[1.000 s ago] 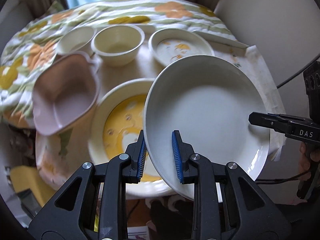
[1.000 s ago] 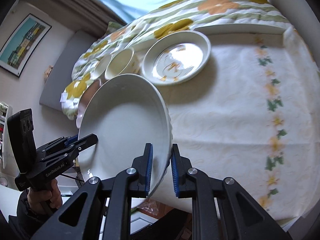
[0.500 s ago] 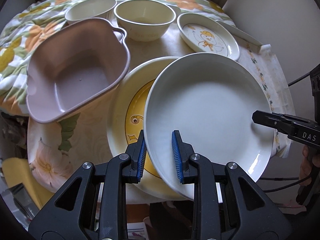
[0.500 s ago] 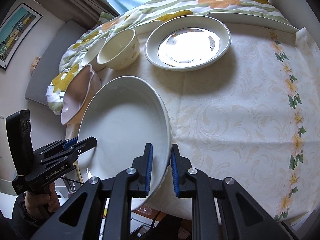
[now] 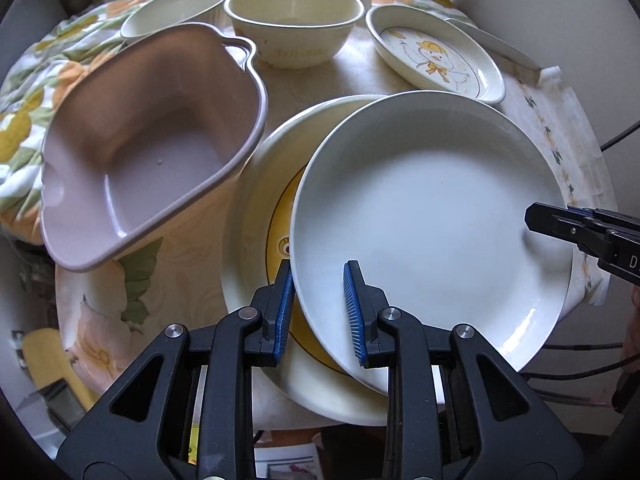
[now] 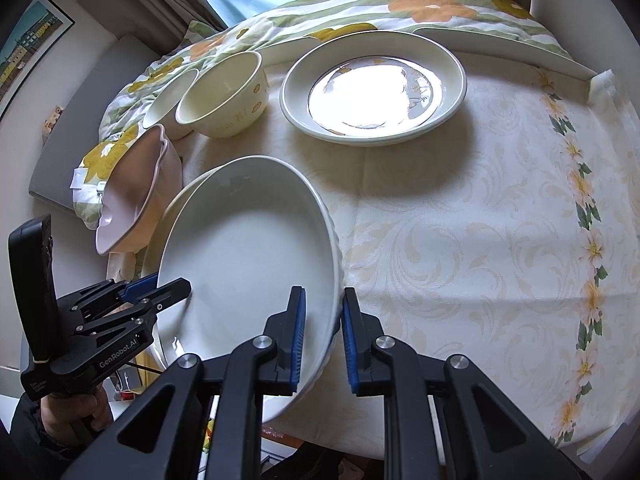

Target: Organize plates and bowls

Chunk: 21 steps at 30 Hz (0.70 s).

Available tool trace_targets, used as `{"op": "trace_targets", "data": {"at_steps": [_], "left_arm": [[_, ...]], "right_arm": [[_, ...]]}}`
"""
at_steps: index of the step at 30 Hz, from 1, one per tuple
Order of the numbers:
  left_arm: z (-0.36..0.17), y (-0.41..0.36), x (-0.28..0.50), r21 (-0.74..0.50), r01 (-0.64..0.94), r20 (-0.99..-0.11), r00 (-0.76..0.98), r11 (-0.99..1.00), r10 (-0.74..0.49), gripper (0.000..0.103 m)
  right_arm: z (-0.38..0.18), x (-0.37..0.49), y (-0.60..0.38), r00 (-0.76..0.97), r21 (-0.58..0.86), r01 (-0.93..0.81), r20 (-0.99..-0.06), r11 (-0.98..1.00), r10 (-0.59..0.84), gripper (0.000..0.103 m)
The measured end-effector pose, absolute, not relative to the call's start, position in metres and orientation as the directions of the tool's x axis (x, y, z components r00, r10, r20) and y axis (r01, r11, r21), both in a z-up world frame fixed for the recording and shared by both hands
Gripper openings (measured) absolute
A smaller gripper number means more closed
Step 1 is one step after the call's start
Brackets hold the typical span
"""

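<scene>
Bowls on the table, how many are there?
3: a pink bowl at the left, a cream bowl at the back, and a shallower bowl beside it. More may be hidden.

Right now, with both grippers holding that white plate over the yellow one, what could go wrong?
1. The white plate is pinched only at its rim by the left gripper and right gripper; if either slips, it could drop onto the yellow-patterned plate and chip it.
2. The plate sits tilted and off-centre over the lower one, so released here it may slide.
3. The pink handled bowl stands close beside; a sideways shift might knock it.
</scene>
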State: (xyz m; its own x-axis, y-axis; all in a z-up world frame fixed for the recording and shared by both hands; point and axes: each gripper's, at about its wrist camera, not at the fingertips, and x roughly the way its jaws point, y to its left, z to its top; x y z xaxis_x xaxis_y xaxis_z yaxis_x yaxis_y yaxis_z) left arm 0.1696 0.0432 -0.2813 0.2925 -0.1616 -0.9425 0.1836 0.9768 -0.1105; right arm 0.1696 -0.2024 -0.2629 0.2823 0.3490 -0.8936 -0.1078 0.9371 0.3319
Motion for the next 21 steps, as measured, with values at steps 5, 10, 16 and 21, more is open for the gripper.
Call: {"op": "trace_targets", "data": {"at_steps": [5, 10, 16, 21], "left_arm": [[-0.281, 0.037, 0.17, -0.05, 0.189, -0.947, 0.302, 0.981, -0.107, 0.022], [-0.28, 0.033, 0.166, 0.011, 0.187, -0.948, 0.315, 0.982, -0.05, 0.022], [-0.276, 0.036, 0.161, 0.045, 0.187, -0.944, 0.33, 0.981, -0.02, 0.022], [-0.27, 0.031, 0.157, 0.093, 0.185, -0.934, 0.357, 0.978, 0.021, 0.022]], "right_arm": [[-0.261, 0.169, -0.192, 0.303, 0.272, -0.152, -0.902, 0.95, 0.307, 0.016], [-0.261, 0.168, -0.18, 0.321, 0.205, -0.202, -0.91, 0.958, 0.263, 0.016], [-0.261, 0.169, -0.169, 0.348, 0.128, -0.245, -0.914, 0.961, 0.211, 0.016], [-0.262, 0.168, -0.163, 0.368, 0.074, -0.271, -0.913, 0.96, 0.175, 0.016]]}}
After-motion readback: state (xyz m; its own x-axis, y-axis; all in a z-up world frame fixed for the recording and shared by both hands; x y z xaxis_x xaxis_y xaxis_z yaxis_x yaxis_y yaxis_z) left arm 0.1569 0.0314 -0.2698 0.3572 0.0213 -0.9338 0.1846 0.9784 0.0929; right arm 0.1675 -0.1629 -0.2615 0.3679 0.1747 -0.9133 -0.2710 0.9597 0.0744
